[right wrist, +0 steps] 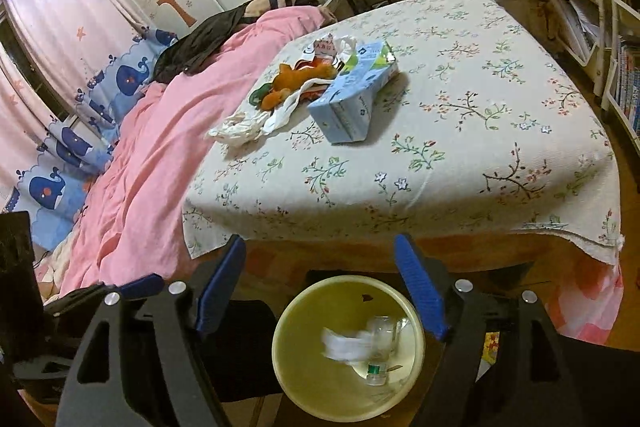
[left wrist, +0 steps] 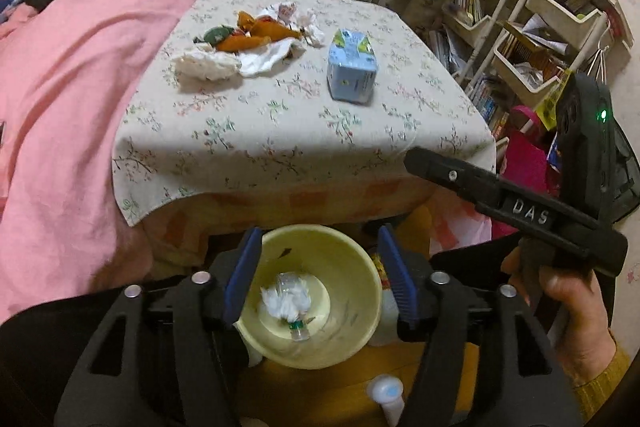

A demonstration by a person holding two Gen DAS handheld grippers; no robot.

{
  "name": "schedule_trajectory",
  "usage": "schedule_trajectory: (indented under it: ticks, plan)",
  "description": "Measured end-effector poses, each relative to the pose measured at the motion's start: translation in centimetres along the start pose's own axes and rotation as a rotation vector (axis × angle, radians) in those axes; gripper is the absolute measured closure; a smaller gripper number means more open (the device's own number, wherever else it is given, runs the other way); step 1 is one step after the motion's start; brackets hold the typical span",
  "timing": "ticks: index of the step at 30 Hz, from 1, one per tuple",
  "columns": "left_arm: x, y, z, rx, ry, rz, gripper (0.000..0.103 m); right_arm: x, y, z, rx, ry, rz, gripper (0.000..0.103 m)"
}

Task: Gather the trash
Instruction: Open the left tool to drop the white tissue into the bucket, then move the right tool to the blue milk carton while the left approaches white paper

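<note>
Floral-cloth table [left wrist: 280, 131] still has a light-blue carton [left wrist: 352, 67] mid-table and a heap of orange peels and white tissues [left wrist: 248, 43] near its far-left corner. Round yellow bin [left wrist: 360, 307] below the near edge holds some trash. Both the left gripper [left wrist: 318, 275] and the right gripper [right wrist: 320, 291] are wide open, empty. Risk: the carton blocks the right one's reach, and could tip.

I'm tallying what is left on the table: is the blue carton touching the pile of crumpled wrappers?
Apart. In the left wrist view a strip of bare floral tablecloth separates the blue carton from the pile of crumpled wrappers.
</note>
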State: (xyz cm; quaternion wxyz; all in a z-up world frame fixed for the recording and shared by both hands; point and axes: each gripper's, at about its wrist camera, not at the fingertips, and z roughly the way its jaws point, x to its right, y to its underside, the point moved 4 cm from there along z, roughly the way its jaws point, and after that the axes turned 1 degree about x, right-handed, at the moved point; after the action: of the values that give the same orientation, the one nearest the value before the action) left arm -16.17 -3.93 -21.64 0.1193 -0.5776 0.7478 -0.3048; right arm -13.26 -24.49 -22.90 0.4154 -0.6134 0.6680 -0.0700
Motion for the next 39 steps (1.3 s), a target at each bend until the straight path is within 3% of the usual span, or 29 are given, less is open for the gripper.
schedule_trajectory:
  ticks: [2, 7, 13, 19, 27, 32, 39]
  plan:
    - [-0.4, -0.6, -0.8, 0.044, -0.023, -0.006, 0.043, 0.0, -0.1, -0.2, 0.013, 0.005, 0.0, 0.028]
    - [-1.7, -2.7, -3.3, 0.189, -0.11, -0.028, 0.027, -0.2, -0.4, -0.6, 0.047, 0.036, -0.023, 0.025]
    - [-3.7, -5.6, -5.3, 0.306, -0.181, -0.084, 0.016, -1.2, -1.0, -1.2, 0.118, 0.098, -0.086, 0.013]
    - [-6.2, -8.3, -5.5, 0.352, -0.221, -0.118, 0.015, -1.9, -1.9, -1.6, 0.182, 0.156, -0.145, 0.008]
    - [-10.7, -8.7, -4.1, 0.374, -0.216, -0.296, 0.015, -1.8, -2.1, -0.5, 0.189, 0.182, -0.134, 0.008]
    - [-10.5, -9.8, -2.7, 0.363, -0.242, -0.26, 0.015, -2.0, -2.7, -0.2, 0.2, 0.184, -0.134, 0.008]
    - [-10.7, -13.7, -1.4, 0.374, -0.281, -0.216, 0.015, -1.9, -6.0, -0.1, 0.213, 0.198, -0.126, 0.008]
